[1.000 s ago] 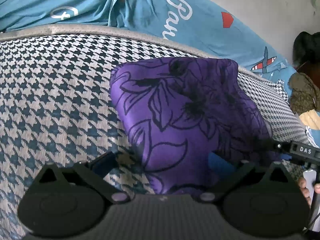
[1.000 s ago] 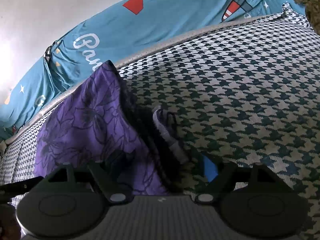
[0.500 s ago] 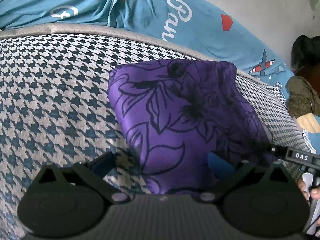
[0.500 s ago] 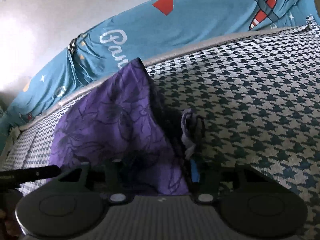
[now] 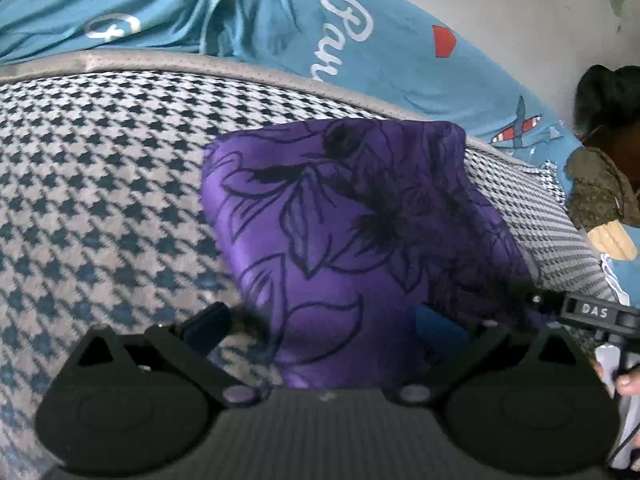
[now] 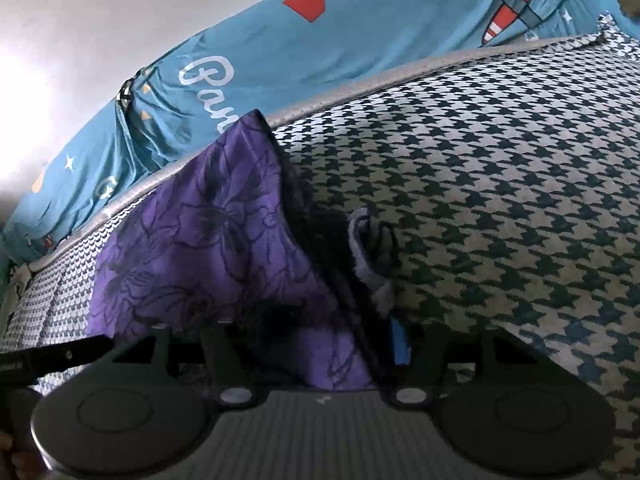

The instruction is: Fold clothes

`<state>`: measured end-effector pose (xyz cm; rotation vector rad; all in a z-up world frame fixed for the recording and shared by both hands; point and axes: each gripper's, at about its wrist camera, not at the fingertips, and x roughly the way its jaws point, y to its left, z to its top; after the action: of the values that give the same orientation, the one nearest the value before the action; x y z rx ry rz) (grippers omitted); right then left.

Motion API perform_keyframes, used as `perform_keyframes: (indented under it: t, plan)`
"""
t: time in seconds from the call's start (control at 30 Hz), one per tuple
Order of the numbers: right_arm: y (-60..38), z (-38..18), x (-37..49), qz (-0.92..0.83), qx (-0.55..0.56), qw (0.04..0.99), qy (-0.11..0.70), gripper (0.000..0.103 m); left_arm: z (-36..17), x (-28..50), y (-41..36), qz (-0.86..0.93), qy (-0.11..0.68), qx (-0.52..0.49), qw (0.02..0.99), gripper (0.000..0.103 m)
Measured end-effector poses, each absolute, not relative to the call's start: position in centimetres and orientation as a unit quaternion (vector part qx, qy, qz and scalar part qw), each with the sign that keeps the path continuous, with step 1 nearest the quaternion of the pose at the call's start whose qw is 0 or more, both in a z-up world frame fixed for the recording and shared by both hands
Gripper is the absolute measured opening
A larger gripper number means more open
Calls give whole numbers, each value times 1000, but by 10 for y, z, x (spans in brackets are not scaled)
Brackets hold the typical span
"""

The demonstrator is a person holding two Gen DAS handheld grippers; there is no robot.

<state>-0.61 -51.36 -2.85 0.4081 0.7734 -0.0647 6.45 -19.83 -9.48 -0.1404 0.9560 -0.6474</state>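
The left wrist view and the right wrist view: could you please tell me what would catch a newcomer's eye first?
The purple floral garment stands out first, lying in the middle of the houndstooth bed cover. Behind it, along the wall, runs a teal sheet with white lettering and a red-striped aeroplane. In the right wrist view, the garment's near edge sits between the right gripper jaws.

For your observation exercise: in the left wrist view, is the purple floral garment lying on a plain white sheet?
No: the purple floral garment lies on a houndstooth-patterned mattress.
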Motion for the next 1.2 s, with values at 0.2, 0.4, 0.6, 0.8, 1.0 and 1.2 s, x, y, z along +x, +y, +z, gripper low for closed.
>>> perform_keyframes:
  t: [0.2,0.4,0.6,0.8,1.0,1.2]
  plan:
    - [-507,-30,3,-26,188,909,371,62,-96,69,-215,-324,446,-51,833,103]
    - [-500,-30,7,-8,179,915,362,43,-96,66,-227,-330,429,-44,840,102]
    - [-496,-26,5,-3,151,925,348,29,-89,58,-226,-322,405,-29,855,86]
    - [-499,-26,3,-12,156,924,348,34,-91,59,-225,-322,410,-34,853,94]
    - [-505,-31,4,-23,180,915,361,50,-99,61,-225,-324,419,-38,847,103]
    - [-499,-35,6,-20,174,919,354,57,-101,62,-230,-323,413,-36,851,103]
